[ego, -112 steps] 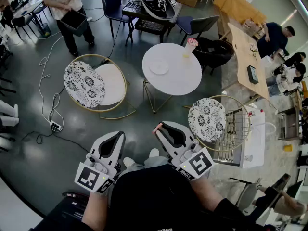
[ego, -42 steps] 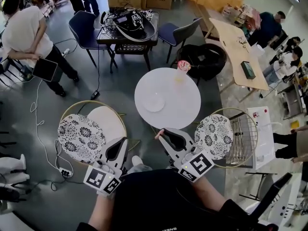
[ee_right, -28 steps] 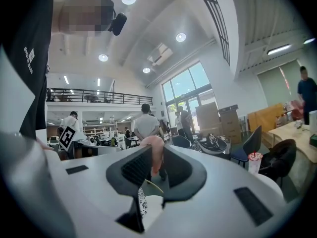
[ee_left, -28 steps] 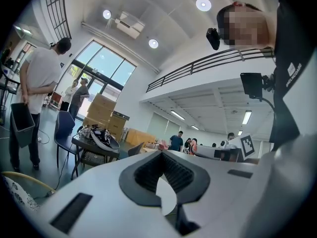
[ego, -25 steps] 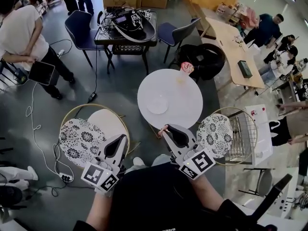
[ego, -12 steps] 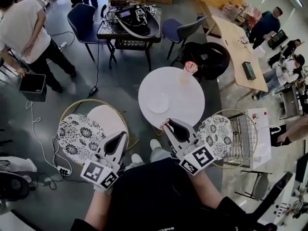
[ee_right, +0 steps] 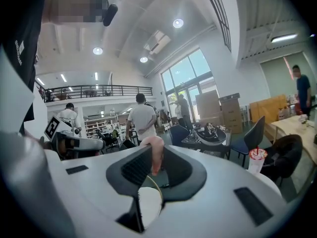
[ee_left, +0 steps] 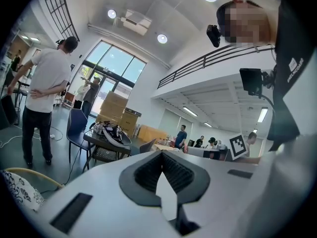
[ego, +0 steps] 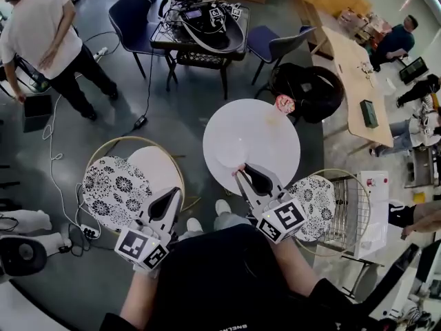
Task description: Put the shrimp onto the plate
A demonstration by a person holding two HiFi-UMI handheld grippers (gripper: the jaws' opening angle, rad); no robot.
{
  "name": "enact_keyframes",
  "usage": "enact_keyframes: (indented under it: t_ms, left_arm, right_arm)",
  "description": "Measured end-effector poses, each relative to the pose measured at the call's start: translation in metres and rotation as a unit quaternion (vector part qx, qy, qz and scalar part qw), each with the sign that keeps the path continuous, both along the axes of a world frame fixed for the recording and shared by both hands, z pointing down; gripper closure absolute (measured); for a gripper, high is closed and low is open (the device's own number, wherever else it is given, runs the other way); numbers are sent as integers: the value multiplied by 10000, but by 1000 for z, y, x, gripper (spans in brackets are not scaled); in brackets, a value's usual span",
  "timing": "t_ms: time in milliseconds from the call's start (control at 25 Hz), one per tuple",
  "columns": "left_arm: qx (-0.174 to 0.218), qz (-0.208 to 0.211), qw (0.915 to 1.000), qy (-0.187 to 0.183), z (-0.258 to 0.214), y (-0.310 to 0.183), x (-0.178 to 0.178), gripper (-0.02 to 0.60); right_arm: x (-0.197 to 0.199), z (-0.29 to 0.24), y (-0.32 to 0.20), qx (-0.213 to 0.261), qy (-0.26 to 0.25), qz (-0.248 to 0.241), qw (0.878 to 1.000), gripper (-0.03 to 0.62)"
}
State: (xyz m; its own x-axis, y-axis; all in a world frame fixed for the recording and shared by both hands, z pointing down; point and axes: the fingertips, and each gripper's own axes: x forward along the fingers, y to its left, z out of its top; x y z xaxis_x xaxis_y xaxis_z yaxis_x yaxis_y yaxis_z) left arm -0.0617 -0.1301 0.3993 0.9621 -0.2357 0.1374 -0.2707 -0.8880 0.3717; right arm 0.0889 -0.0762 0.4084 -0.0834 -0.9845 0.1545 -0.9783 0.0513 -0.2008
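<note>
We see the pink shrimp [ee_right: 156, 155] pinched at the tips of the right gripper's [ego: 242, 172] jaws (by the round white surface's [ego: 265, 129] near edge). The left gripper's [ego: 174, 195] jaws are pressed together, empty.

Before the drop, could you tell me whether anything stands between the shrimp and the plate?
Nothing visible does. The right gripper holds the shrimp close by the plate; the cup stands at the table's far edge.

No readable text anywhere (only a square marker [ego: 283, 221])
</note>
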Motion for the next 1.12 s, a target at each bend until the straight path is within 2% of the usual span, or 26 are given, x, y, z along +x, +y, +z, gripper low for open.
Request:
enact_keyframes:
  t_ms: [560, 840, 1120]
  left_arm:
    - [12, -686, 9970, -364, 5, -15, 12, 577]
    - [-102, -1089, 9922, -602, 15, -18, 10, 577]
    - [-133, -1591, 9834, -865, 22, -22, 2, 577]
  right_arm:
    - [70, 77, -41, -953, -210, -113, 9952, 517]
    - [86, 126, -66, -1479, -374, -352, 9877, 517]
    - [96, 177, -88, -1977, -417, -643, 9773, 517]
